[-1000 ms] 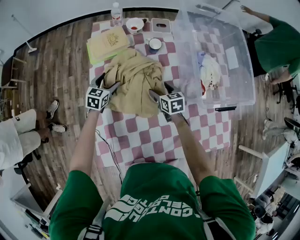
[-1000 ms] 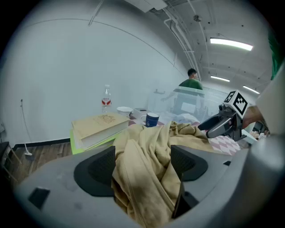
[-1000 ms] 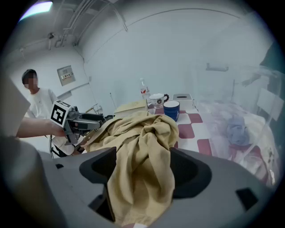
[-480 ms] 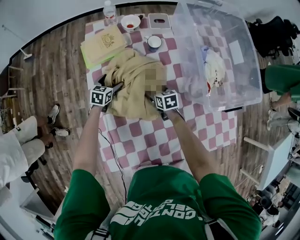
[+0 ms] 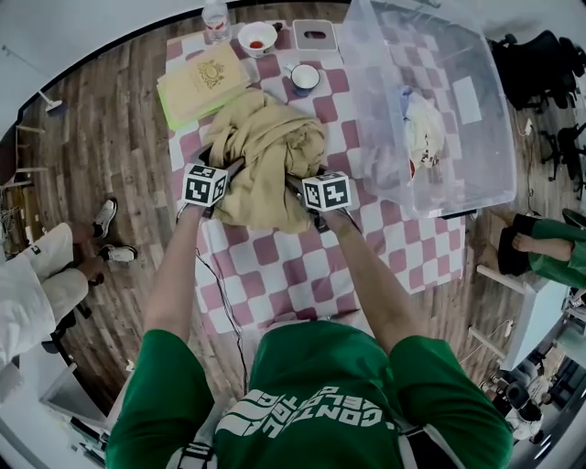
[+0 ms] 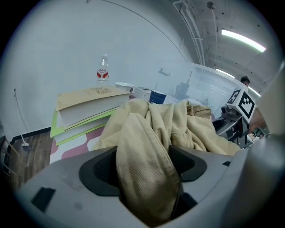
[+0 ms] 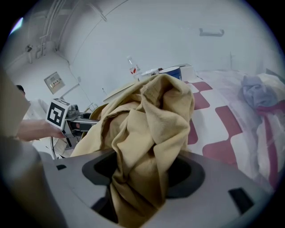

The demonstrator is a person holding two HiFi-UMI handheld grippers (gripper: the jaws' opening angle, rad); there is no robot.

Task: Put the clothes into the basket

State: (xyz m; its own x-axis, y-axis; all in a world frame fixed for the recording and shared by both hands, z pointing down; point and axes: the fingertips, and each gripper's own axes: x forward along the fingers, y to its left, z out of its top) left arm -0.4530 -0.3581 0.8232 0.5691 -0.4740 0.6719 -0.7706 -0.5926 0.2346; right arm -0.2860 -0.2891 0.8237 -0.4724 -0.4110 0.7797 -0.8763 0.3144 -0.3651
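A crumpled tan garment (image 5: 265,151) lies on the checked tablecloth (image 5: 302,266), left of the clear plastic basket (image 5: 494,174). My left gripper (image 5: 231,170) is at the garment's left edge and my right gripper (image 5: 297,185) at its lower right edge. In the left gripper view a thick fold of the garment (image 6: 178,124) fills the gap of the left gripper (image 6: 144,178). In the right gripper view, bunched garment cloth (image 7: 151,116) hangs between the jaws of the right gripper (image 7: 142,178). Both pairs of jaws stand wide and have just been closing around the cloth.
The basket holds white and grey clothes (image 5: 417,128). A stack of books (image 5: 201,82), a blue cup (image 5: 303,80), a bowl (image 5: 257,39), a water bottle (image 5: 216,14) and a small box (image 5: 314,37) stand behind the garment. Seated people are at the left (image 5: 37,293) and the right (image 5: 549,256).
Both grippers have sunk onto the garment's edges. The person in green near the basket has moved down the right side of the view.
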